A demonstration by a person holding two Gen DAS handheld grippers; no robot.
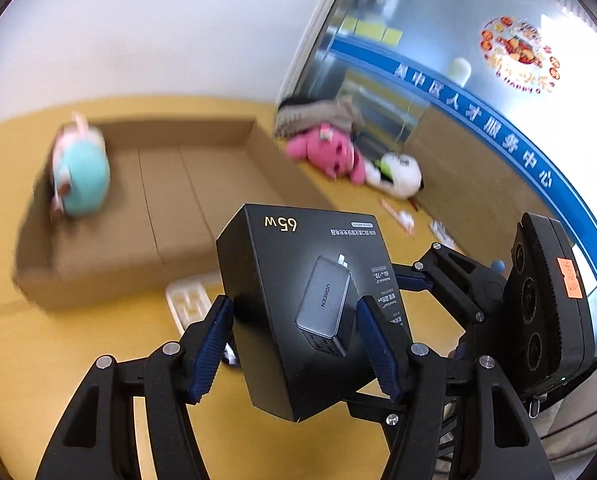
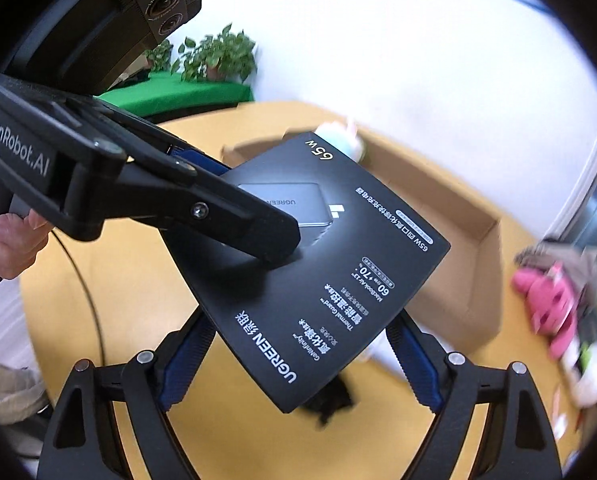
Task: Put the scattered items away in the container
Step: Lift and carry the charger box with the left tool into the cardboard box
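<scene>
Above the yellow table (image 1: 98, 360), both my tools grasp one black UGREEN charger box (image 1: 298, 312): left tool (image 1: 294, 344) across its width, right tool (image 2: 298, 356) at the near corner. Tilted and shared, the box could twist free if my hands diverge. Both tools angle downward toward the cardboard box (image 1: 202, 184) ahead.

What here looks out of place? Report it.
The black charger box hangs tilted, clamped by both the left gripper and right gripper, outside the cardboard box; a pink plush toy lies on the table beside it.
</scene>
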